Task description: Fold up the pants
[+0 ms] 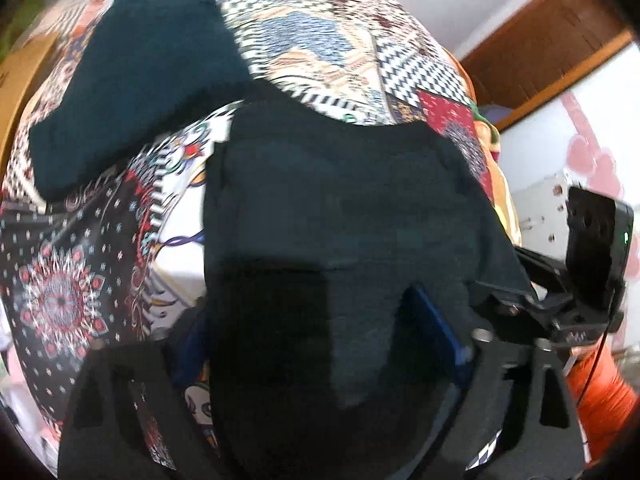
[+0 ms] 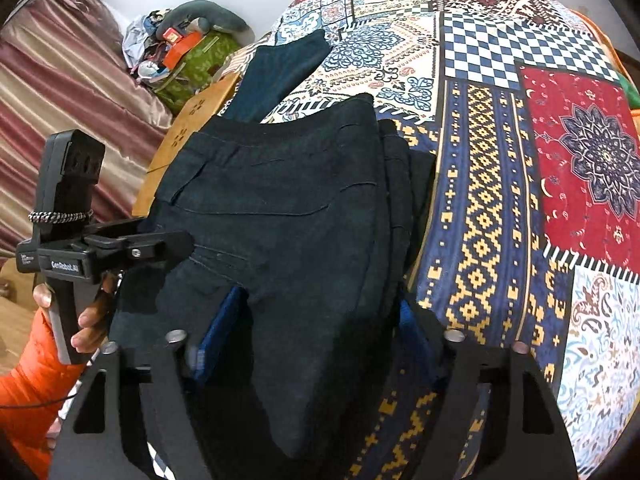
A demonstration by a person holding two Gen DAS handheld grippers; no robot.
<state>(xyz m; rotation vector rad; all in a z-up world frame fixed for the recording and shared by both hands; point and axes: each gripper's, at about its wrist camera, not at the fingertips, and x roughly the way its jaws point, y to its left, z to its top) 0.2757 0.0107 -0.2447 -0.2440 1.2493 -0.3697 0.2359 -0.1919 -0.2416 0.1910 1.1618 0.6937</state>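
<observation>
Folded pants [image 2: 288, 208] lie on patterned bedspread [image 2: 480, 216] — apparently (blurred) unboxed.

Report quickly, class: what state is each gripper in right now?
Left gripper: pants between jaws; grip cannot be told.
Right gripper: pants between jaws; grip cannot be told.

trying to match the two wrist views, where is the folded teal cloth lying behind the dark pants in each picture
Left wrist view: the teal cloth lies upper left, beyond the dark pants.
Right wrist view: teal cloth sits upper centre-left, just behind the pants.
Shared landmark: the patchwork bedspread under both.
</observation>
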